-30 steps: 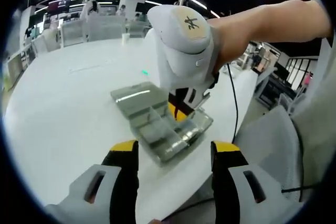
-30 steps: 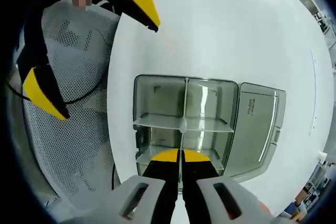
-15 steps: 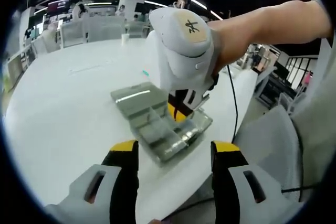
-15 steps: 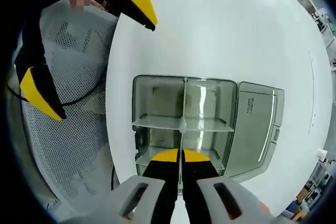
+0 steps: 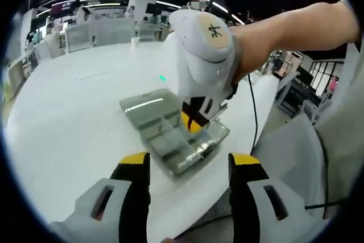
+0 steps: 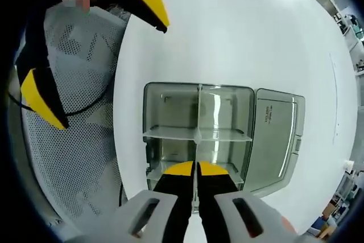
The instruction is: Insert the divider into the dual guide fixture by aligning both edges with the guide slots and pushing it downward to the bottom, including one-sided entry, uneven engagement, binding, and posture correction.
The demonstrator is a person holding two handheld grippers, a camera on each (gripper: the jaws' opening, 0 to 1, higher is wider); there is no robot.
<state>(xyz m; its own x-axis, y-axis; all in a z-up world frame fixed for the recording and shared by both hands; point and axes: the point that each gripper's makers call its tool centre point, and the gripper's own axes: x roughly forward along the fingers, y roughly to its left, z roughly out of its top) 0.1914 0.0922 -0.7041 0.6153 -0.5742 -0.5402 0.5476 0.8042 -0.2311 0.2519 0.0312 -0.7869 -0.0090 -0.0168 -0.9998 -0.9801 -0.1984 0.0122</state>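
Clear plastic fixture (image 5: 173,135) sits near the white tabletop (image 5: 68,118) edge, lid folded open. In the left gripper view, the left gripper (image 5: 189,166) hangs back, fingers spread and empty, leaving room; the right gripper (image 5: 196,119) reaches down into the box.

In the right gripper view, the right gripper (image 6: 195,170) pinches the thin divider (image 6: 197,123), upright along the middle, probably to keep both edges level in the slots.

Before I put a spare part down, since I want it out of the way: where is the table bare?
The white table lies bare beyond the clear box and past its open lid. It is crowded at the box, where the right gripper pinches the divider.
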